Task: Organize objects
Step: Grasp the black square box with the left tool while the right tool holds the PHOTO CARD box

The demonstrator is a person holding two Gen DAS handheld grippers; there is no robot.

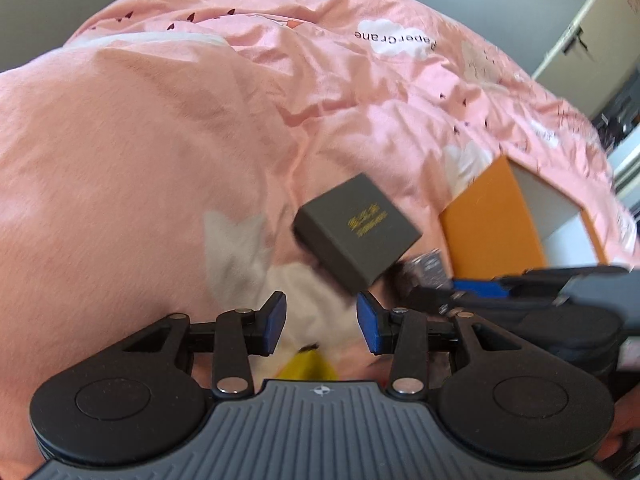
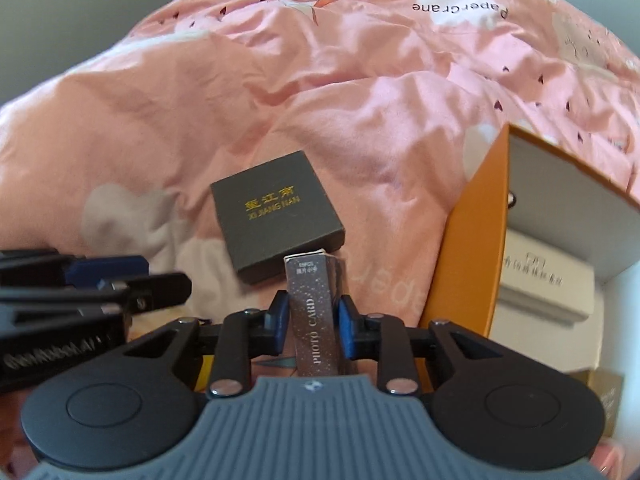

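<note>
Rumpled pink bedsheet (image 2: pixel 328 92) covers bed; dark square box (image 2: pixel 276 216) lies on it, orange box (image 2: pixel 464 256) beside. Right gripper (image 2: pixel 311 318) fingers clamp photo card pack (image 2: pixel 314 312); left gripper (image 1: pixel 322 322) fingers wide.

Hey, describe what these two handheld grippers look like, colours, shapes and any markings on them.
The left gripper and right gripper look alike: black linkage arms with silver rivets, two round black discs at the base, a ribbed grey body with a small white emblem, and black fingers faced with blue pads. White lettering runs along the left gripper's side, too blurred to read. No cables or sleeves show.
</note>
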